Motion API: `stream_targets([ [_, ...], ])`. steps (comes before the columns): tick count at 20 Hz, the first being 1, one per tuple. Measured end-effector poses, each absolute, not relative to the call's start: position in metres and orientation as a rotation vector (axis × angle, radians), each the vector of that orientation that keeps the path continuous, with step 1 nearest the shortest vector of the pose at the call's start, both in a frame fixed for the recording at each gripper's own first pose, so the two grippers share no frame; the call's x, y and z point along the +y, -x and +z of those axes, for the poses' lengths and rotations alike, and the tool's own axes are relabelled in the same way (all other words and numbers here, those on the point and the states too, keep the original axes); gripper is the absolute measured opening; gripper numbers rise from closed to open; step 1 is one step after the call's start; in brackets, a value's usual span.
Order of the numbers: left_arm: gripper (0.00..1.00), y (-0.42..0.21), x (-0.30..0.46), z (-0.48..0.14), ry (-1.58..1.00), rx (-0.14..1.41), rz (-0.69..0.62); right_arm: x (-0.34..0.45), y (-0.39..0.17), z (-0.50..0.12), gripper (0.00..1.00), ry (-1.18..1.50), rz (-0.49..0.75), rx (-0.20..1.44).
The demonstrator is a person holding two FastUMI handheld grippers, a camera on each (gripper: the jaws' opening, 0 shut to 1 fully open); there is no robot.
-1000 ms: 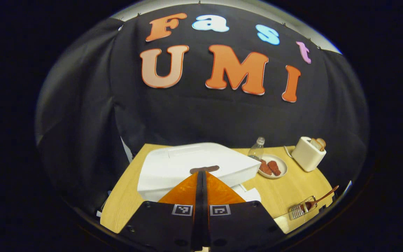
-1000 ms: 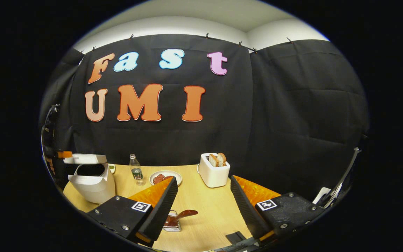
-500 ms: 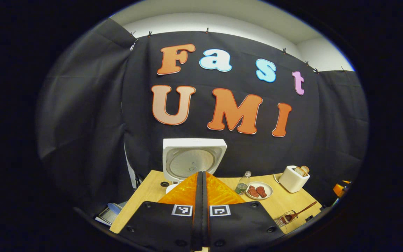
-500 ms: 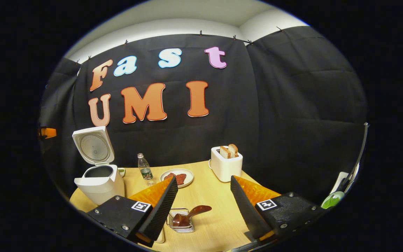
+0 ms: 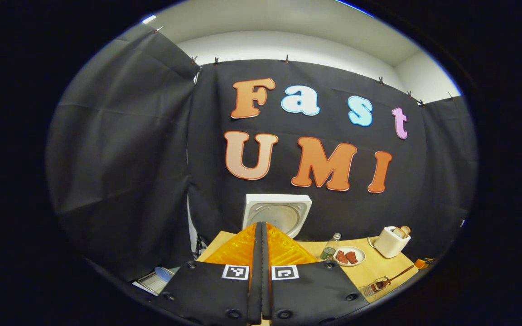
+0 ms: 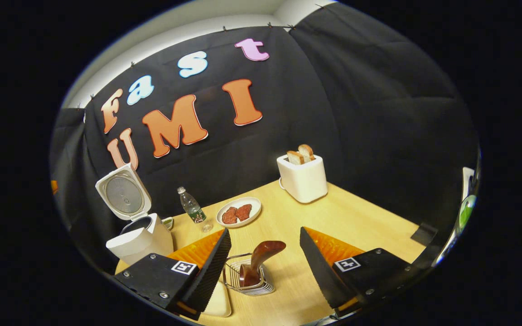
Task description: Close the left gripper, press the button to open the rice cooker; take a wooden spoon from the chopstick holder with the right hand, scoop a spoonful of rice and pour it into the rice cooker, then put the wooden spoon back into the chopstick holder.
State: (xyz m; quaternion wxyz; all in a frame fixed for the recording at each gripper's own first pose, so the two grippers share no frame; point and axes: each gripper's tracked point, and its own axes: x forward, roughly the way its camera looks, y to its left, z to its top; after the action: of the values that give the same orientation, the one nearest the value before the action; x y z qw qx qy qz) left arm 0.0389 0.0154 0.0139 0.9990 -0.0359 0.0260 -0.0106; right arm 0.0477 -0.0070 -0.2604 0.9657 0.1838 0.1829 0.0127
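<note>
The white rice cooker (image 6: 141, 236) stands at the table's back left with its lid (image 6: 123, 194) raised upright. That lid (image 5: 279, 213) rises just beyond my left gripper (image 5: 263, 224), which is shut on nothing and held back from the cooker. A dark wooden spoon (image 6: 261, 256) leans in the wire chopstick holder (image 6: 248, 280), handle up. My right gripper (image 6: 264, 231) is open, its fingers on either side of and just above the spoon handle, apart from it. The holder with the spoon (image 5: 379, 285) also lies low on the right in the left gripper view.
A water bottle (image 6: 191, 210), a plate of reddish food (image 6: 238, 212) and a white toaster (image 6: 303, 178) with bread stand along the back of the wooden table (image 6: 356, 217). A pale dish (image 6: 219, 301) lies by the holder, and a small bowl (image 6: 167, 222) sits beside the cooker.
The cooker lid has swung from nearly down to fully upright. My left gripper pulled up and back from it. My right gripper moved in over the holder and spoon.
</note>
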Motion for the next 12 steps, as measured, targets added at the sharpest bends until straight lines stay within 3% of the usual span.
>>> stream_targets([
  [5, 0.05, -0.018, 0.051, 0.021, 0.031, 0.025, 0.083, 0.004, -0.057, -0.292, 0.95, -0.57, 0.021, 0.448],
  [7, 0.05, -0.011, 0.061, 0.022, 0.032, 0.017, 0.112, 0.012, -0.06, -0.303, 0.92, -0.619, 0.03, 0.478],
  [8, 0.05, -0.009, 0.064, 0.025, 0.039, 0.006, 0.118, 0.013, -0.061, -0.308, 0.86, -0.641, 0.027, 0.488],
  [10, 0.13, -0.002, 0.066, 0.024, 0.048, -0.004, 0.123, 0.012, -0.065, -0.312, 0.71, -0.687, 0.01, 0.492],
  [12, 0.39, 0.001, 0.075, 0.021, 0.03, -0.002, 0.146, 0.014, -0.066, -0.312, 0.61, -0.747, 0.009, 0.497],
])
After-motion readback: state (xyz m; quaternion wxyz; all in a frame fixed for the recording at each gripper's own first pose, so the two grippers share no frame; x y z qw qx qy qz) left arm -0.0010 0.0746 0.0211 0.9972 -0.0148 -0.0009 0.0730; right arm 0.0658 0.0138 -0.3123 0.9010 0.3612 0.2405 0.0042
